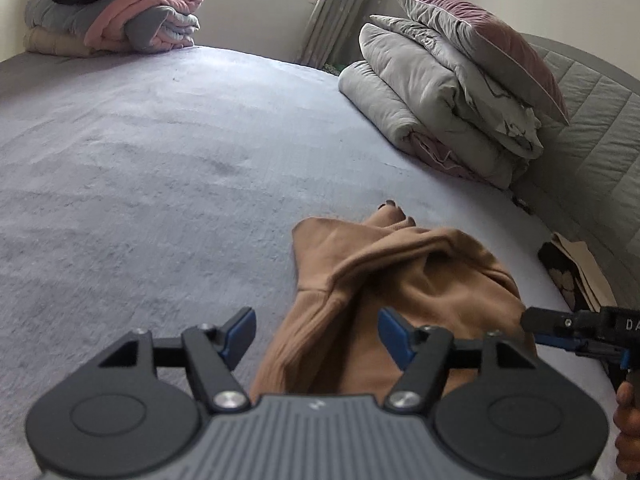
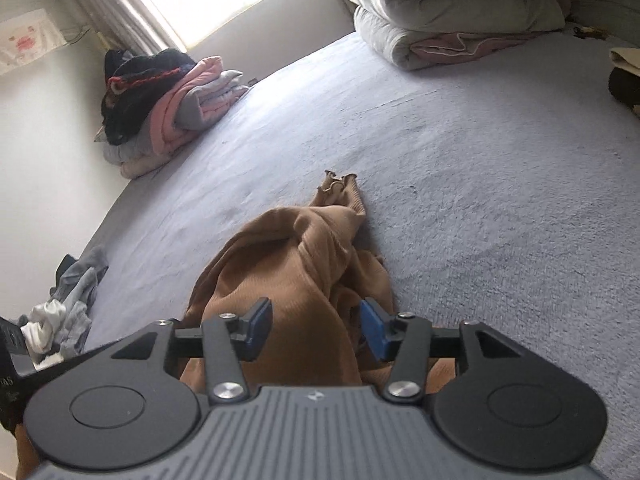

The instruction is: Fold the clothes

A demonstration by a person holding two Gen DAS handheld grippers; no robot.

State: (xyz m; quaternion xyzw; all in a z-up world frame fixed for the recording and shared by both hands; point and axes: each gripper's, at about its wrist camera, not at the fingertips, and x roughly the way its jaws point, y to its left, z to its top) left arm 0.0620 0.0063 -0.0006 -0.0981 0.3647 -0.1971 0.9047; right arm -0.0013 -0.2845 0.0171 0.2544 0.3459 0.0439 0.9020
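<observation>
A crumpled tan ribbed garment [image 1: 400, 272] lies in a heap on the grey-lilac bed cover [image 1: 160, 160]. My left gripper [image 1: 316, 332] hovers open over its near edge; the left blue pad is above bare cover, the right one above the cloth. In the right wrist view the same garment [image 2: 288, 256] bunches up between the spread pads of my right gripper [image 2: 316, 320], which is open and not pinching it. A frilled cuff [image 2: 338, 184] points away from me. The right gripper [image 1: 560, 328] also shows at the right edge of the left wrist view, held by a hand [image 1: 628, 420].
A stack of folded pink, grey and dark clothes [image 1: 120, 20] sits at the far corner by the window. A folded grey duvet with a mauve pillow [image 1: 440, 92] leans on the padded headboard [image 1: 592, 120]. Loose grey and white clothes [image 2: 68, 308] lie at the bed's left edge. A patterned bag [image 1: 568, 272] is nearby.
</observation>
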